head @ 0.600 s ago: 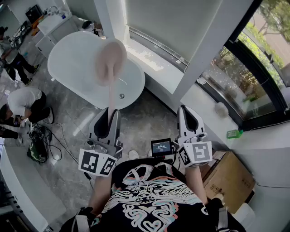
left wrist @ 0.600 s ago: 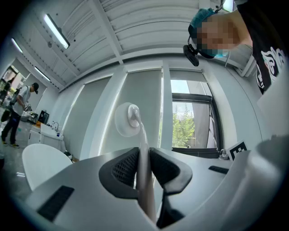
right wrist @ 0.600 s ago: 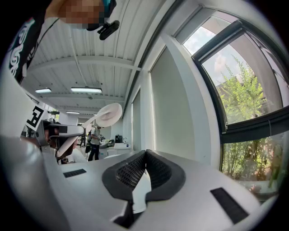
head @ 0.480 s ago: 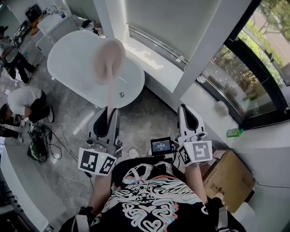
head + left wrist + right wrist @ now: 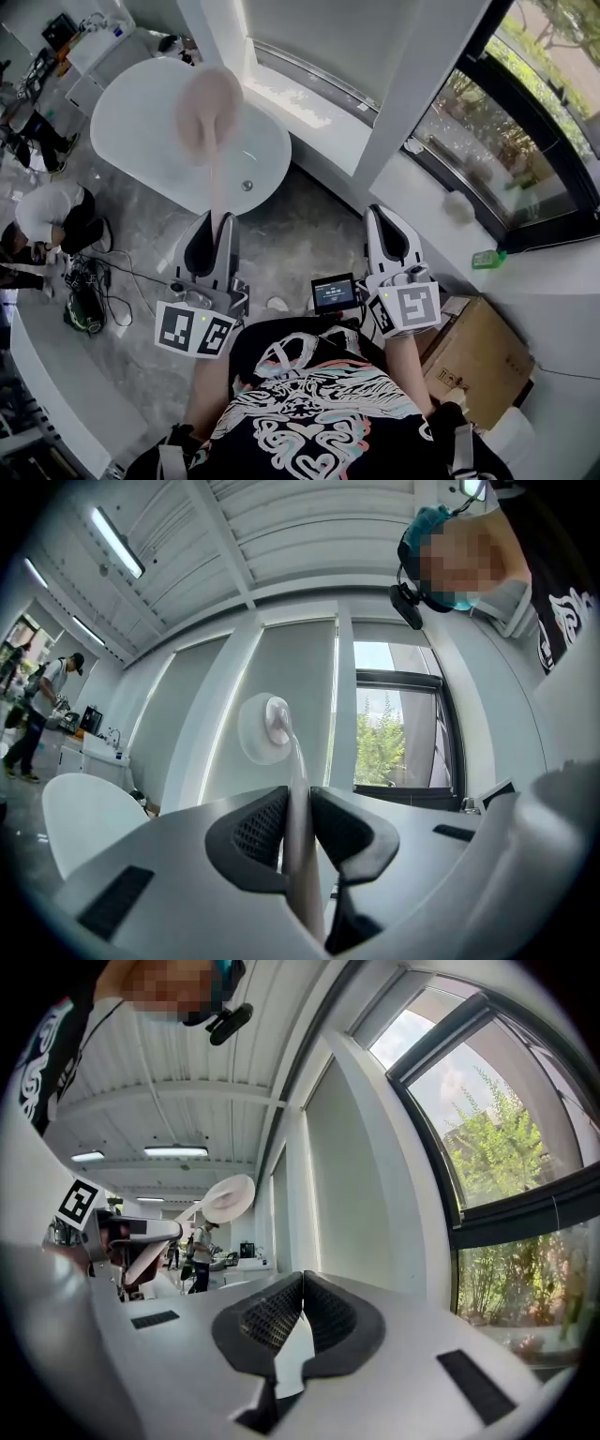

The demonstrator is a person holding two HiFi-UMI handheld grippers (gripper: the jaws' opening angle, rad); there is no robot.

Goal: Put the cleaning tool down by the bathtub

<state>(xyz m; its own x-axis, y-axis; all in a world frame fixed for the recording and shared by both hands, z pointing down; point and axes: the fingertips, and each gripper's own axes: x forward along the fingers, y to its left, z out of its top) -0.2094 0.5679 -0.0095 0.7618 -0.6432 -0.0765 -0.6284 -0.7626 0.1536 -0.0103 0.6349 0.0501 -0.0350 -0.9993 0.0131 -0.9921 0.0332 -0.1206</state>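
Marble floor [image 5: 314, 230], white bathtub [image 5: 131, 127] seen ahead of left gripper [image 5: 217, 220], clamped on pink round-headed cleaning tool [image 5: 207, 105]; right gripper [image 5: 382, 216] closed, empty.

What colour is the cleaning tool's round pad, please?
The pad is pale pink, clearest in the head view.

The person wears a black T-shirt [image 5: 319, 403] with a swirling white, pink and teal print. The left gripper [image 5: 215, 219] and right gripper [image 5: 383, 216] are smooth pale grey plastic shells with black ribbed pads [image 5: 258, 829] and black rectangular insets. Each carries a white marker cube [image 5: 195, 328] with black squares, and a small black screen [image 5: 335, 292] sits by the right one. On the head are a teal cap [image 5: 427, 522] and a black head camera [image 5: 405, 607]
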